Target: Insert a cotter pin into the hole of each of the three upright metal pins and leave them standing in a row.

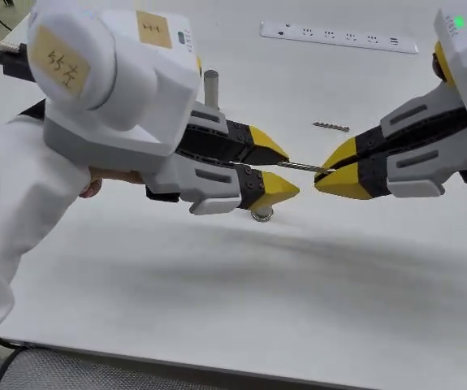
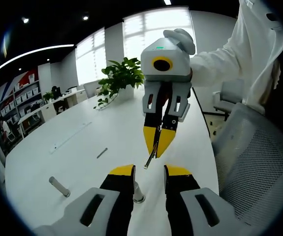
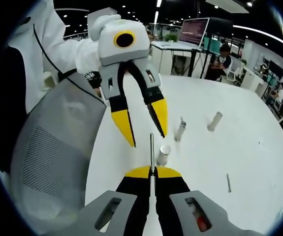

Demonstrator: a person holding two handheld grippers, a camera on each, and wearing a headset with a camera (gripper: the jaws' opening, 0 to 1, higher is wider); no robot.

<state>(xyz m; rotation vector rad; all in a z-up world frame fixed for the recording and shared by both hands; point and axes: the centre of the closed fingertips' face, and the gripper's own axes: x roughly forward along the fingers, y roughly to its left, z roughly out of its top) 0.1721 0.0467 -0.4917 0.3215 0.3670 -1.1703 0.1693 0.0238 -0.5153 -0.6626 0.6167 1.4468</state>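
Steel cotter (image 3: 151, 150): pinched by one end in the right tongs (image 3: 151, 172), which are closed on it. Its long axis is level and runs right to left, with the free end pointing into the gap of the left tongs (image 2: 151, 172).

Left tongs: wide, gripping nothing, jaws one above the other in the head view. They reach in from the left on a white-sleeved arm. Right tongs reach in from the right, almost tip to tip with them.

Near pin (image 2: 138, 191): upright on the tabletop (image 1: 217, 284), just below and left of the cotter's free end. The left gripper view shows it between the left jaws; contact cannot be told. Its hole is too small to see. Left tongs are the nearer to it.

Judged next: steady this pin, then lower the cotter to its hole.

Far pin (image 1: 211, 85), third pin (image 3: 214, 121): bare, as far as shows.

Spare cotter (image 1: 330, 126): flat on the tabletop, far right.
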